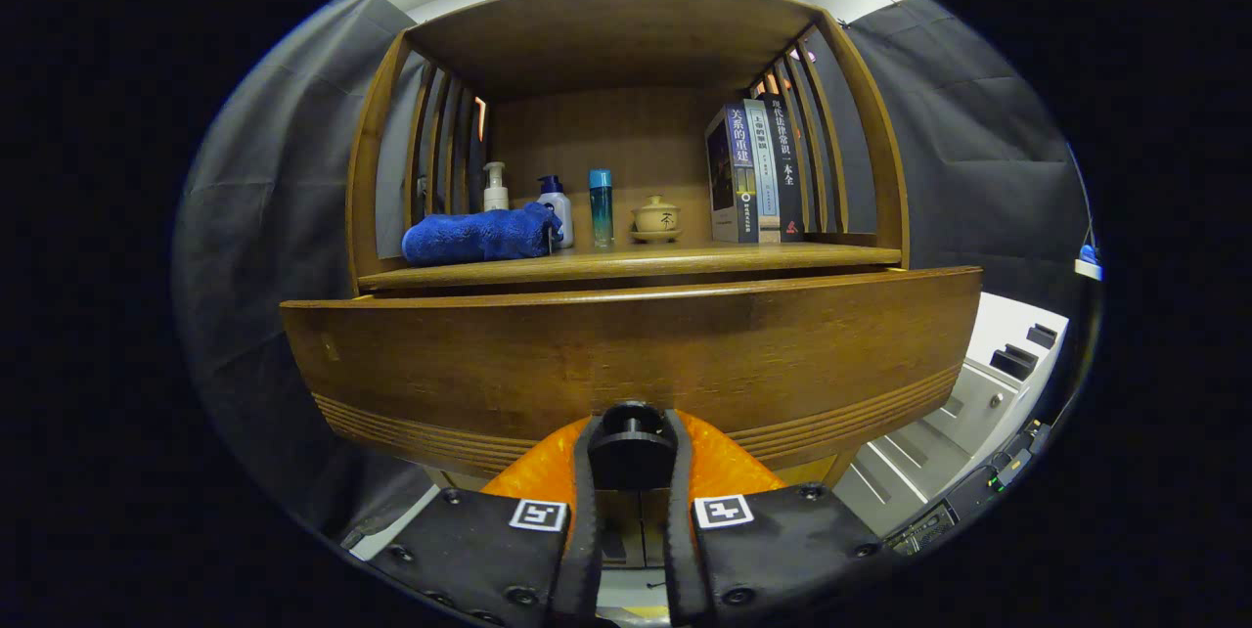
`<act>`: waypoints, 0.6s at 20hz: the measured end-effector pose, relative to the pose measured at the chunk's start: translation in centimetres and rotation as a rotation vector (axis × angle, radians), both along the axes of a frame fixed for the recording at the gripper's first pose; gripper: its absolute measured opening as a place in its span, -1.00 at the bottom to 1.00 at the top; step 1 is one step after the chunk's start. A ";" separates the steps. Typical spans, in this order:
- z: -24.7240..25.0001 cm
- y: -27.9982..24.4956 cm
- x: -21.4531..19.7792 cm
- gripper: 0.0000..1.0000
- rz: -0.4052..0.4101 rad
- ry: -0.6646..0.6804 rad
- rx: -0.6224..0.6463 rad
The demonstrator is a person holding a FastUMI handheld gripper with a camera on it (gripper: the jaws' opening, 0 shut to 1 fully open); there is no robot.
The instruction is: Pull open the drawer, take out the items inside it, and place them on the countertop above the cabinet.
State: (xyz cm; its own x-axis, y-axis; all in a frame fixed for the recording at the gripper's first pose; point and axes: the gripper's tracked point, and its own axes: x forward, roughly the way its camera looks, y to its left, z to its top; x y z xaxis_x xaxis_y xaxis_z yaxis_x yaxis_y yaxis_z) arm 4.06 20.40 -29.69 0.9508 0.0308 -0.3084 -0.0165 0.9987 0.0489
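Item, lower centre of the frame: gripper (632,457), fingers narrowed and pressing on either side of the drawer knob (632,432), holding it.
Item, across the middle: drawer front (626,354), dark wood, standing forward of the cabinet; its contents are lying hidden behind the panel.
Item, above it: countertop (626,264), carrying a blue towel (477,235), pump bottle (495,188), white bottle (556,207), teal can (601,205), lidded pot (656,217) and books (755,170).
Handling note: judged as the pulling step. Advisable to be drawing straight back, level, keeping both fingers seated on the knob, avoiding twisting, until the interior is showing.
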 end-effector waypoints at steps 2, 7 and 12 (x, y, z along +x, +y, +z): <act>0.1 -0.1 -0.1 -0.32 0.002 -0.002 -0.011; 0.0 0.0 -0.1 -0.32 0.007 -0.012 -0.032; 0.3 0.1 -0.2 -0.25 0.008 -0.025 -0.036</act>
State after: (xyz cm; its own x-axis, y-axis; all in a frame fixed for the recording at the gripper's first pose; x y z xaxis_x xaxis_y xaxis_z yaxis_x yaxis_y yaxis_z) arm 3.88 20.48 -29.44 0.9580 0.0278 -0.2856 -0.0253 0.9996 0.0125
